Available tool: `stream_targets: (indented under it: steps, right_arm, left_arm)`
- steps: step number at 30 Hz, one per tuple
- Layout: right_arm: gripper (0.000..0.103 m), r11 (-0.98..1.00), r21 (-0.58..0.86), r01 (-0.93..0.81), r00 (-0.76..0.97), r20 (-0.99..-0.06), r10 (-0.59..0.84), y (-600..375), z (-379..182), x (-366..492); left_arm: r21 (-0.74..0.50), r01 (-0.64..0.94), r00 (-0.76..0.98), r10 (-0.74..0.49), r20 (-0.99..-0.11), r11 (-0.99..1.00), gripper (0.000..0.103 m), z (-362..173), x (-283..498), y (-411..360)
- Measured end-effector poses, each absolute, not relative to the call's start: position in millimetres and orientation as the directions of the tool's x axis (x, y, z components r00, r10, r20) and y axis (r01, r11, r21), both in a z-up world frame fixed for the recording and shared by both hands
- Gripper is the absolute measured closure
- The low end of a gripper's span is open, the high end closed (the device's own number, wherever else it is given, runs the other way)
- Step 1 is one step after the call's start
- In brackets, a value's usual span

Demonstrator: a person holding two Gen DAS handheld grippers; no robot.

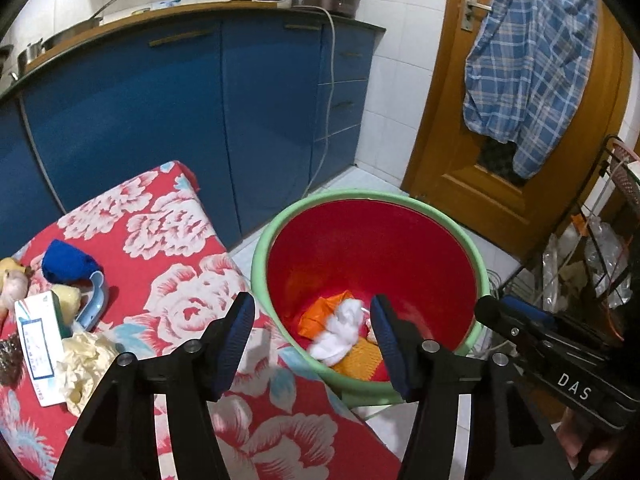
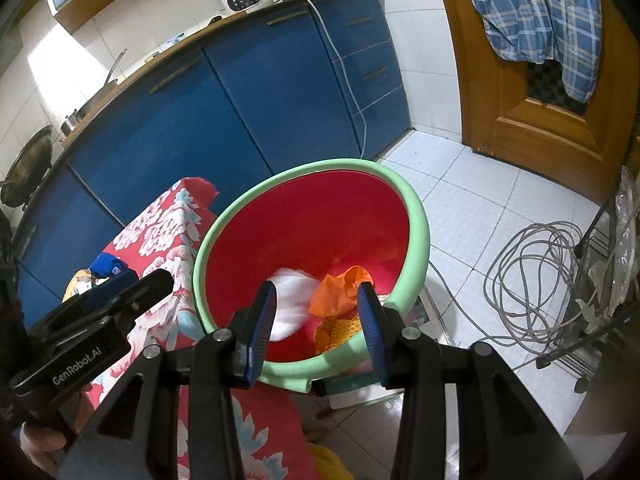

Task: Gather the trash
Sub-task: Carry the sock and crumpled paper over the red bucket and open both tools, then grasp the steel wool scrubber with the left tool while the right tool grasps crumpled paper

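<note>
A red bin with a green rim stands on the floor beside a table with a red floral cloth. Inside lie a white wad, orange plastic and a yellow-orange mesh piece. My left gripper is open and empty above the bin's near edge. My right gripper is open and empty over the bin. On the table lie crumpled cream paper, a white box, a blue cloth and a light blue object.
Blue kitchen cabinets stand behind the table. A wooden door with a plaid shirt is at the right. A grey cable coil lies on the tiled floor. A wire rack with plastic bags stands at far right.
</note>
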State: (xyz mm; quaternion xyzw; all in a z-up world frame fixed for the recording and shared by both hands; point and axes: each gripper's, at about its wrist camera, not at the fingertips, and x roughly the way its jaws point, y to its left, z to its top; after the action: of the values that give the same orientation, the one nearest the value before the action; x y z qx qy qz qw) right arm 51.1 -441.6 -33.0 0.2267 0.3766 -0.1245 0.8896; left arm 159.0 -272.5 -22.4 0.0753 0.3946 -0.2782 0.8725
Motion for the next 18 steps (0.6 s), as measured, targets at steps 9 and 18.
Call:
stream_targets:
  steps: [9,18]
  right_arm:
    - [0.059,0.873,0.312,0.374,0.696,-0.717,-0.042,-432.2,-27.3,52.3]
    - [0.057,0.887,0.318,0.334,0.706,-0.708,-0.012,-412.4,-18.8,56.0]
  left_arm:
    - [-0.107,0.509,0.548,-0.417,-0.725,0.854,0.042,-16.5,161.2,-253.0]
    - [-0.119,0.452,0.582,-0.394,-0.711,0.884,0.042,-4.9,159.7,-220.6]
